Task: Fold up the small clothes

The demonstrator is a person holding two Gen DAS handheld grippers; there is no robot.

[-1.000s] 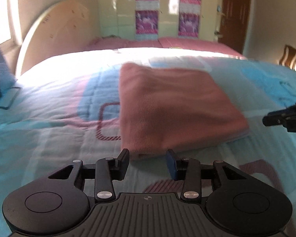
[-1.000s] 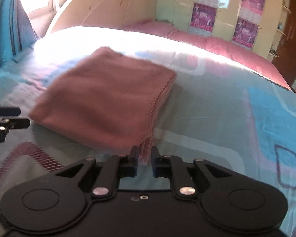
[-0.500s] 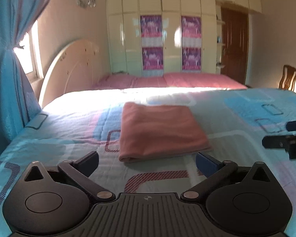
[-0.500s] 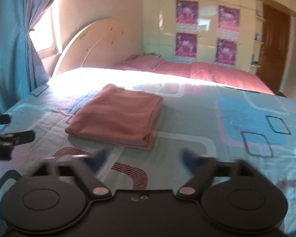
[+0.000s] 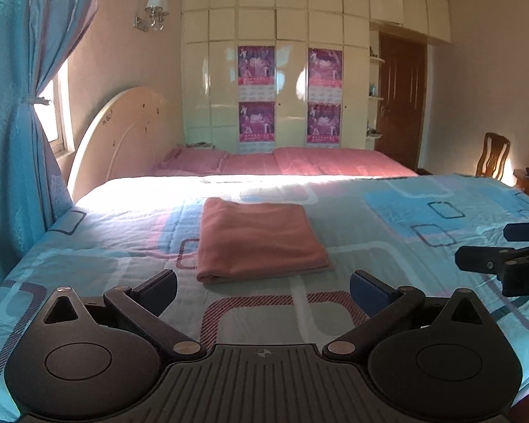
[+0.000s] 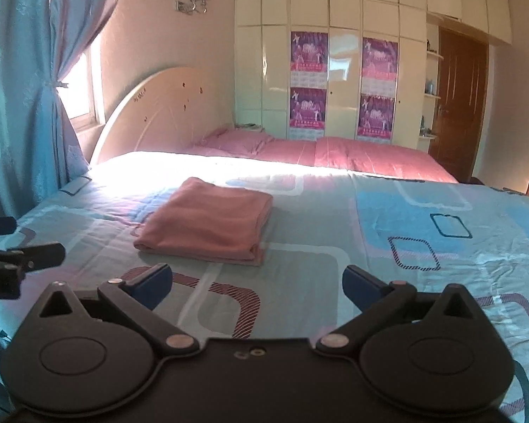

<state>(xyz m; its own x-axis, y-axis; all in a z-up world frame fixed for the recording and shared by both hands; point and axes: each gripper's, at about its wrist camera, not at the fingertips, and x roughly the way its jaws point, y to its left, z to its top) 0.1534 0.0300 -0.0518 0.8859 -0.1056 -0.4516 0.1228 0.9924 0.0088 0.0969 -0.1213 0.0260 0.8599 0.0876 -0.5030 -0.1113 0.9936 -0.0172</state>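
Above the near edge of a bed [image 5: 423, 211] with a blue, grey and pink patterned quilted cover, the left hand-held gripper [image 5: 262, 290] and right hand-held gripper [image 6: 257, 283] hover with jaws spread wide, holding nothing. Beyond them the salmon-pink cloth [image 5: 259, 241] lies folded into a flat rectangle, apparently finished; drawing back without brushing its edges would keep it neat. Purple wardrobe posters [image 5: 256, 93] carry no legible writing.
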